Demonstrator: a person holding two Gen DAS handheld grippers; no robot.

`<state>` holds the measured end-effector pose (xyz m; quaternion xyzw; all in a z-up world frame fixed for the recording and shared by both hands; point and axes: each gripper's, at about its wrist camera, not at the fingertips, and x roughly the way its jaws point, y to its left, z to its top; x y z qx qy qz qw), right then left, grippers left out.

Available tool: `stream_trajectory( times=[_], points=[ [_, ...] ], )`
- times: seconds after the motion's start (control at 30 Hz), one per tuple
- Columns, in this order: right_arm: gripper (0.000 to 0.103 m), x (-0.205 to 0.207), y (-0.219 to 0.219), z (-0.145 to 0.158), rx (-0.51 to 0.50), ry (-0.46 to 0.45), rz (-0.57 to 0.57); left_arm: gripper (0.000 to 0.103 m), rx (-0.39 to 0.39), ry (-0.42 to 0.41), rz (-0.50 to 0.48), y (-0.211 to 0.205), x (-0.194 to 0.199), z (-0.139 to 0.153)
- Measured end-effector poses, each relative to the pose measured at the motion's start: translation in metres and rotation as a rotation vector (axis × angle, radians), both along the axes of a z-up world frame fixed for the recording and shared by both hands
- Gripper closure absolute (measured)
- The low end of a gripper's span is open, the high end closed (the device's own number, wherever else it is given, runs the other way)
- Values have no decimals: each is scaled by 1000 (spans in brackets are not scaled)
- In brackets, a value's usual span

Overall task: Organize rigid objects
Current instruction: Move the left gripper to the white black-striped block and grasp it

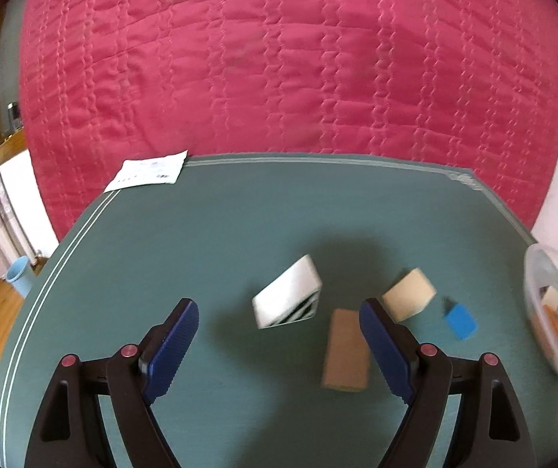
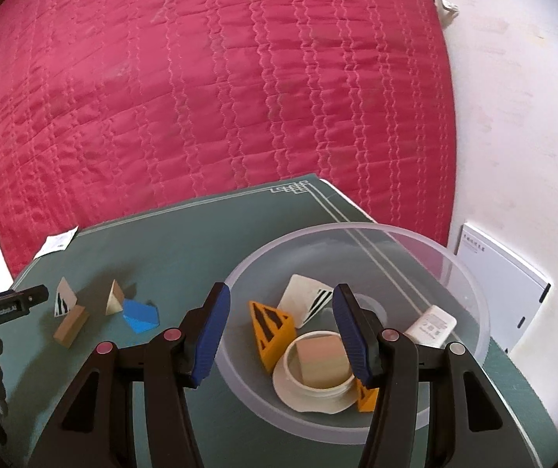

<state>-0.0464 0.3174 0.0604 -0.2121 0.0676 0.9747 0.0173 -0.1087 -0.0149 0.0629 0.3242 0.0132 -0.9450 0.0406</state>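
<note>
Left wrist view: left hand-held gripper (image 1: 279,335) wide open, empty, above the bench (image 1: 201,234); brown block (image 1: 344,350) at 3 o'clock between fingers. Right hand-held gripper (image 2: 282,329) open, empty over bowl (image 2: 470,292). Next: lower, close on block, I judge.

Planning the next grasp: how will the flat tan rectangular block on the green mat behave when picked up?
The flat tan rectangular block looks rigid, so it probably won't flex. It lies flat with straight edges, so it's unlikely to roll. Its smooth faces might slip.

The left gripper (image 1: 279,316) hung with jaws spread wide (nothing between them); the right gripper (image 2: 281,300) likewise gaped, empty.
</note>
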Motion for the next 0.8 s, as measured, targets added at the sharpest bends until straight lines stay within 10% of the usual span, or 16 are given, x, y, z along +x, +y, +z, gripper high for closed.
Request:
stream_trajectory(
  times=[0.8],
  points=[
    [47,2,-9,0,13,-9,47,22,-52,-187,12,-16,-67,-35]
  ],
)
